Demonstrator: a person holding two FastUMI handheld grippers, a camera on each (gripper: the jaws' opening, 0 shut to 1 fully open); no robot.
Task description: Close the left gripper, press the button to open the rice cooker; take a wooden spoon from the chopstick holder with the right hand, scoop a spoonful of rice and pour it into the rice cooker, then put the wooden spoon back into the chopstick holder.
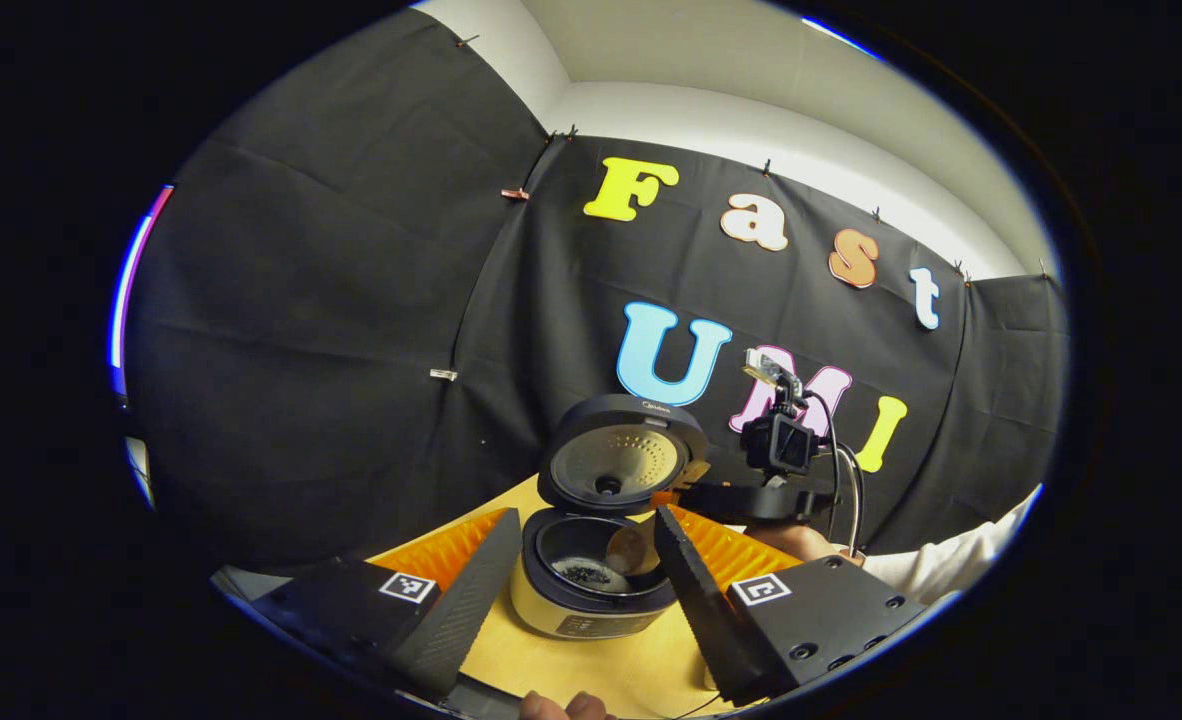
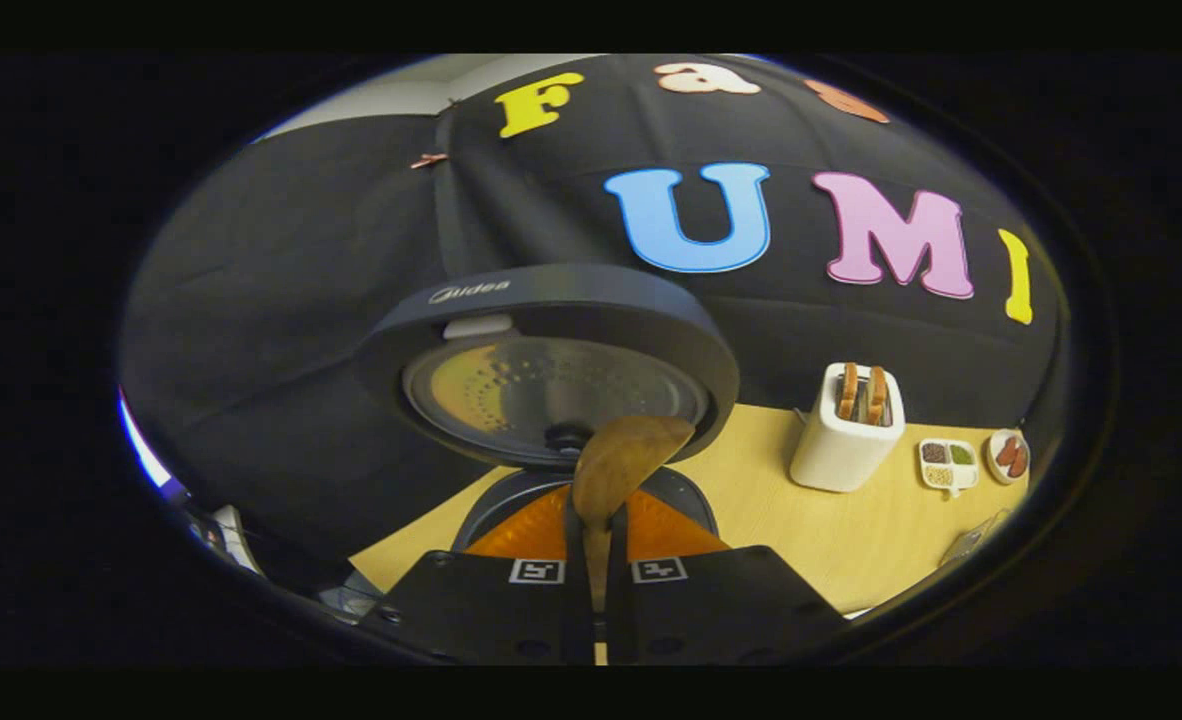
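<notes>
Right claw (image 2: pixel 596 560) grips wooden spoon (image 2: pixel 619 462), seemingly over open rice cooker (image 1: pixel 591 585); left claw (image 1: pixel 576 590) wide.

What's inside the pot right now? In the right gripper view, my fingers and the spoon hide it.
Observer: The left gripper view shows a small patch of grains on the bottom of the rice cooker pot.
Operator: Is the wooden spoon over the opening?
Observer: Yes, its bowl sits inside the rim, toward the pot's right side in that view.
Operator: Where is the left gripper?
Observer: Its fingers are spread open and frame the cooker, one on each side, with the lid standing up behind them.
</notes>
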